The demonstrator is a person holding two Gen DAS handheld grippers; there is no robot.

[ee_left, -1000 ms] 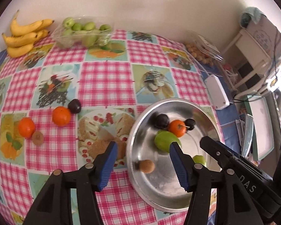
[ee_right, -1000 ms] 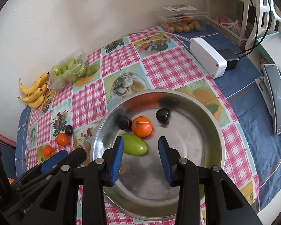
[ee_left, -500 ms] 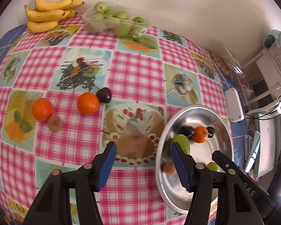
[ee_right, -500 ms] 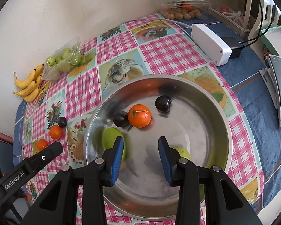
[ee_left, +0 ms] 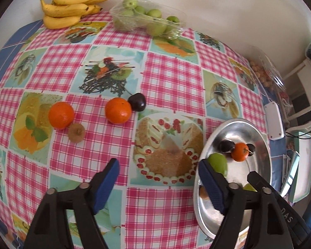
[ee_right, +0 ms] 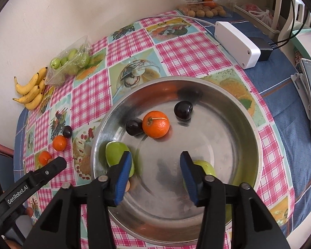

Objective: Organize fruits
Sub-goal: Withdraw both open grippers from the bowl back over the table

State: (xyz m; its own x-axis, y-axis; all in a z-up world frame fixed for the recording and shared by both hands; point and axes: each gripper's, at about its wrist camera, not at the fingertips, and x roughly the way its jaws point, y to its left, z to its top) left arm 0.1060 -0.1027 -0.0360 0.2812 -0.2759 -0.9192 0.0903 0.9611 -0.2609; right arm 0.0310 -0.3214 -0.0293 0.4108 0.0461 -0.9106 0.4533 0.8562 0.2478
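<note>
1. Checked pink tablecloth [ee_left: 172, 76] covers the table; bananas [ee_left: 70, 10] and a tray of green fruit [ee_left: 147, 18] sit at the far edge.
2. Left gripper [ee_left: 158, 183] hangs above bare cloth, jaws opening, nothing between them.
3. Two oranges [ee_left: 118, 110] and a dark plum [ee_left: 137, 102] lie far left of it.
4. Right gripper [ee_right: 155, 172] hangs over the metal bowl [ee_right: 248, 112], jaws opening, empty; an orange [ee_right: 156, 124], plums and green fruit lie inside.

Five fruits [ee_right: 155, 124] lie in steel bowl [ee_right: 246, 112].
</note>
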